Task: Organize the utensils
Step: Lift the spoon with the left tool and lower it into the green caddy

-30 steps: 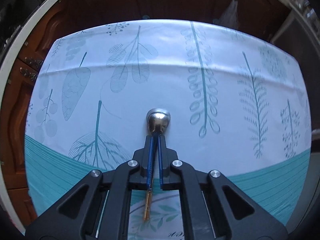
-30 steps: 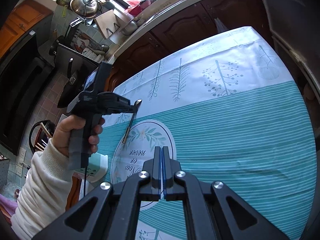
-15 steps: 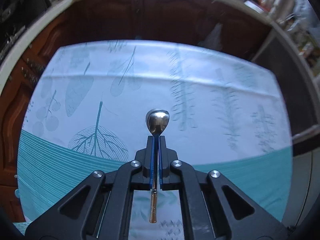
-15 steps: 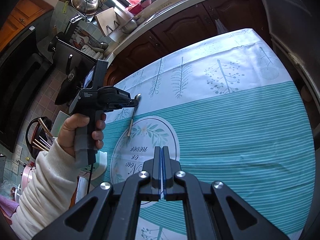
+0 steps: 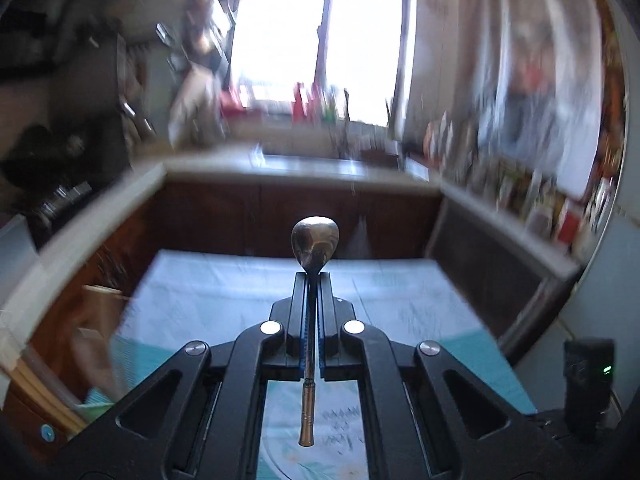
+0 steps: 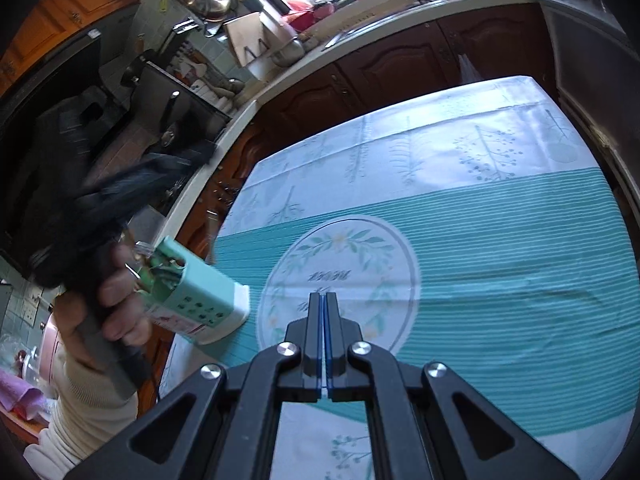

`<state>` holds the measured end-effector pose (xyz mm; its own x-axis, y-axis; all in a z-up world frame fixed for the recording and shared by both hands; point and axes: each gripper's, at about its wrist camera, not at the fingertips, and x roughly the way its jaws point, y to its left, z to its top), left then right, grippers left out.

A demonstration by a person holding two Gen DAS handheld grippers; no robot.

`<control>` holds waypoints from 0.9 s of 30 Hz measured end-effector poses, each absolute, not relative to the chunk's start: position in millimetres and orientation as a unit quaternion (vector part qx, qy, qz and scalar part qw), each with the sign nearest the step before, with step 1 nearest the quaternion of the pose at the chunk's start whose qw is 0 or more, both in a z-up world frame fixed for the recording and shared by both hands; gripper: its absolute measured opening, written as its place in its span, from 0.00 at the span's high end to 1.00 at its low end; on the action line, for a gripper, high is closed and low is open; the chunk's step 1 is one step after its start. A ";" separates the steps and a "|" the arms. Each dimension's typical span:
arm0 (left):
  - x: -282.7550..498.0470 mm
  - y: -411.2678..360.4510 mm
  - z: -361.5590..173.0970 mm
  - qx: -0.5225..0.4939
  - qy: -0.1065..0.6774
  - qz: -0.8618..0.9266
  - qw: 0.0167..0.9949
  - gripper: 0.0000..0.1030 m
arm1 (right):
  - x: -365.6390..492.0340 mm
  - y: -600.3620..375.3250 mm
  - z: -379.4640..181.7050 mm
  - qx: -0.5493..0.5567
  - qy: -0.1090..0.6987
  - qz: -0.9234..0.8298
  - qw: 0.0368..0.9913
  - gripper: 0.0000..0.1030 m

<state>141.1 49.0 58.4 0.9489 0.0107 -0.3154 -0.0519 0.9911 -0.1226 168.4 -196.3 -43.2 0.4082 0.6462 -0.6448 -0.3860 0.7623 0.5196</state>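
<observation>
Item: teaspoon (image 5: 314,246), light, rigid, slick metal; clamped mid-handle in left gripper (image 5: 313,280), above tablecloth (image 5: 224,296). Right gripper (image 6: 323,300) clenched empty, beyond the mint utensil caddy (image 6: 200,300).

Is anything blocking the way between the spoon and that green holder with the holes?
Nothing visible blocks it. The left gripper is shut on the spoon, held up in the air. The green utensil holder stands at the table's edge, its top open, beside the blurred hand.

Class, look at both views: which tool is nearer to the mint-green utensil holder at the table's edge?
Left. The left tool, shut on the spoon, is blurred right beside the utensil holder; the right tool, shut and empty, is farther away over the tablecloth.
</observation>
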 end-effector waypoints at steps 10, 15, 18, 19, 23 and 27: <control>60.0 126.3 39.0 -0.089 0.067 0.071 0.991 0.99 | 126.8 -136.0 -34.4 0.078 0.422 0.348 0.834 1.00; 59.7 147.8 15.4 -0.081 0.063 0.054 0.993 0.99 | 109.3 -105.2 -34.8 0.038 0.412 0.362 0.835 1.00; 67.2 151.2 0.4 -0.070 0.063 0.048 0.994 0.99 | 103.2 -92.3 -35.6 0.022 0.410 0.366 0.835 1.00; 69.3 153.0 -5.4 -0.069 0.065 0.042 0.995 0.99 | 101.8 -88.9 -35.7 0.017 0.408 0.367 0.836 1.00; 75.9 149.9 -24.7 -0.070 0.081 0.032 0.994 0.98 | 98.0 -81.8 -37.5 0.015 0.407 0.369 0.835 1.00; 76.5 151.5 -43.1 -0.098 0.121 0.016 0.988 0.98 | 94.9 -74.2 -42.8 0.006 0.411 0.364 0.835 1.00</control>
